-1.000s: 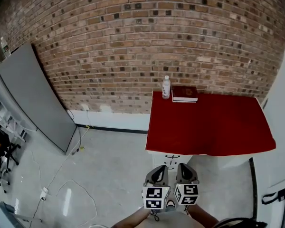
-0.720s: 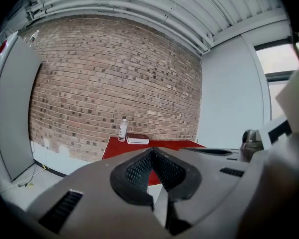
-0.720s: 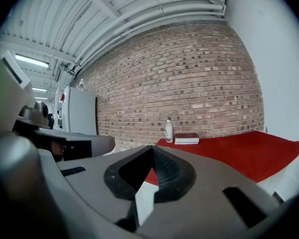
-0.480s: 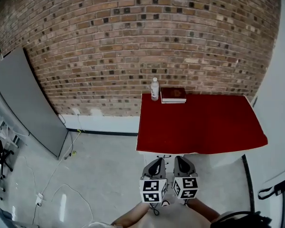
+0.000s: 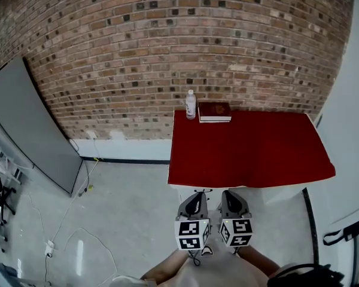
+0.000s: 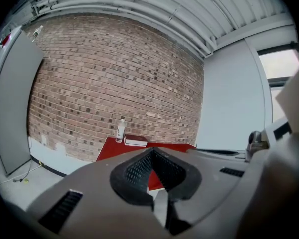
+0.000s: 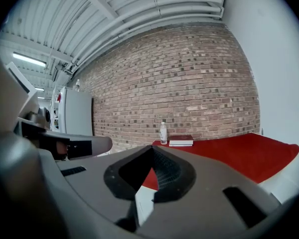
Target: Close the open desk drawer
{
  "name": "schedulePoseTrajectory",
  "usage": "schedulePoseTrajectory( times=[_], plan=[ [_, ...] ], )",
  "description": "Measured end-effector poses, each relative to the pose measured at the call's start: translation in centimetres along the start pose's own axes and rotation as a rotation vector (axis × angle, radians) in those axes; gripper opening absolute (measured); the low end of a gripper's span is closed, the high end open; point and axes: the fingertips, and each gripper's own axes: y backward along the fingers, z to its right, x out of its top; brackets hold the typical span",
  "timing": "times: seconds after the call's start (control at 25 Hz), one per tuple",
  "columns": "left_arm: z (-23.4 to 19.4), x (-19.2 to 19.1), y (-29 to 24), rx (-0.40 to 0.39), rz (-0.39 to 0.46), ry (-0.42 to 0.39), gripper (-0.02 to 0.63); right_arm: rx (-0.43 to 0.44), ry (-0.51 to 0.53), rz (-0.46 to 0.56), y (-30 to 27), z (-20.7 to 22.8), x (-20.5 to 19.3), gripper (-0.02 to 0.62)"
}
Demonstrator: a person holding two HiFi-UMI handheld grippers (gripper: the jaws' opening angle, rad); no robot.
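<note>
So here's where we're at: both grippers are held low and side by side, the left gripper (image 5: 197, 198) and the right gripper (image 5: 228, 197) nearly touching each other, and each one is clenched with its pads meeting at the tip and nothing caught between them. Straight ahead of the tips, just past them, is the near edge of the counter with its red cloth (image 5: 251, 151). Right under that edge we can see a sliver of the white front (image 5: 208, 191), which is where the drawer has to be. Honestly that strip is so small, and so crowded by the grippers, that we can't tell whether the drawer is sticking out or sitting flush. So this fits a drawer waiting to be pushed just as well as one already home. Neither gripper is touching the white front as far as we can see. Way beyond the tips, at the far corner by the brick wall (image 5: 167, 46), a bottle (image 5: 191, 104) stands just left of a book (image 5: 215, 111), well out of the way.
</note>
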Motion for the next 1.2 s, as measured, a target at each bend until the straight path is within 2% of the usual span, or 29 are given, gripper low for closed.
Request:
schedulePoseTrajectory(
  times=[0.44,1.2],
  plan=[
    [1.1,-0.2,-1.1,-0.019,-0.017,-0.044,0.009,0.019,-0.031,-0.025,-0.5,0.8,-0.5,-0.002],
    [0.8,-0.1,-1.7,-0.029,-0.026,-0.037,0.009,-0.007,-0.05,-0.017,-0.8,1.3,-0.2,-0.002]
  ],
)
